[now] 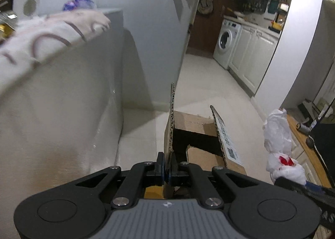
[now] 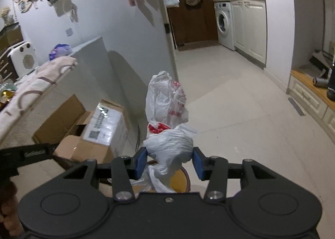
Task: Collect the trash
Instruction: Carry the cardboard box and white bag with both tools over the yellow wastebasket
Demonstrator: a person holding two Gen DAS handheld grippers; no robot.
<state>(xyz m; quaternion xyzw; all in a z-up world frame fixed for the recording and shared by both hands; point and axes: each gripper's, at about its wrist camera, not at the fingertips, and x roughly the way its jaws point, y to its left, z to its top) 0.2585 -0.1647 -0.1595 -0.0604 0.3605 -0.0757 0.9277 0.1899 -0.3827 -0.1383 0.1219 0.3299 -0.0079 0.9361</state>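
Left gripper (image 1: 166, 164) clenched on upright flap of brown corrugated cardboard box (image 1: 201, 130). Right gripper (image 2: 169, 160) grasping crumpled white plastic bag with red print (image 2: 167, 113); box to its left.

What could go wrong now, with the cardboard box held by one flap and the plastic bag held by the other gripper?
1. The left gripper pinches only a thin flap of the cardboard box; the flap may bend or tear, and the box could swing or drop.
2. The right gripper squeezes only the bunched middle of the white plastic bag; the slick film might slip out.
3. The bag's loose tail hangs near the round stool and could snag.
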